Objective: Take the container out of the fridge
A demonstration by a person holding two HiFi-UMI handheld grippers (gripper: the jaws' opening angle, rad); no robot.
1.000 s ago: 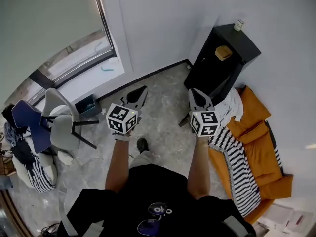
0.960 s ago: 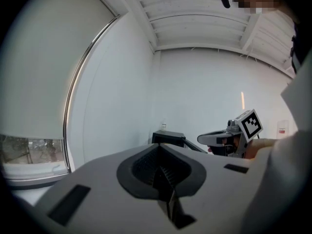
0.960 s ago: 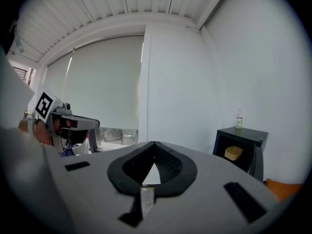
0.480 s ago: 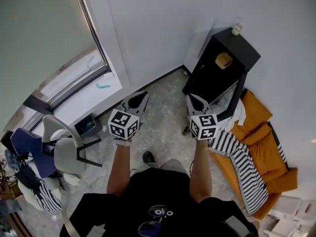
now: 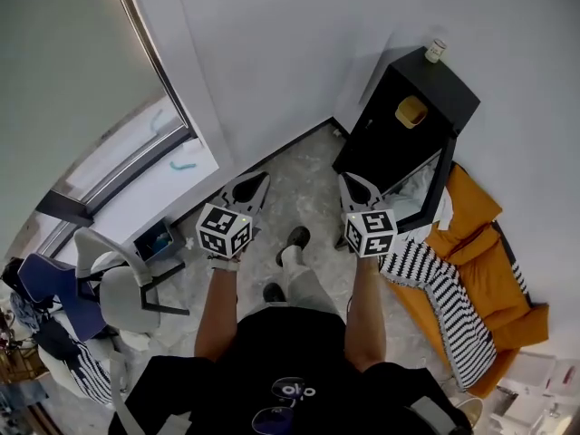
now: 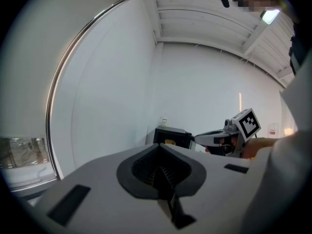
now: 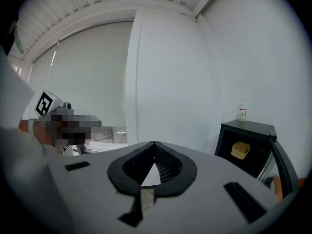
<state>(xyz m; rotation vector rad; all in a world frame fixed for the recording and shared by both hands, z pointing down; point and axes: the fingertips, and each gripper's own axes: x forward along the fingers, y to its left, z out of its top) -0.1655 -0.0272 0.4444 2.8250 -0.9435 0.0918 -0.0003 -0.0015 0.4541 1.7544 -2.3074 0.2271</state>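
A small black fridge [image 5: 391, 134] stands against the white wall at the upper right, its door [image 5: 440, 185] swung open. A yellow container [image 5: 410, 111] sits on a shelf inside; the right gripper view also shows the container [image 7: 239, 150], and in the left gripper view the container [image 6: 169, 142] is a small yellow patch. A small bottle [image 5: 437, 50] stands on top of the fridge. My left gripper [image 5: 261, 178] and right gripper [image 5: 347, 180] are held side by side, short of the fridge. Both are shut with nothing between the jaws.
An orange couch [image 5: 480, 243] with a striped cloth [image 5: 435, 293] lies right of the fridge. Chairs [image 5: 118, 288] and a box [image 5: 156, 239] stand at the left by the window [image 5: 127, 166]. My foot [image 5: 297, 237] is on the marble floor between the grippers.
I have walked closer to the fridge, which now sits nearer in view. One foot has stepped forward between the grippers. Both grippers stay shut and empty.
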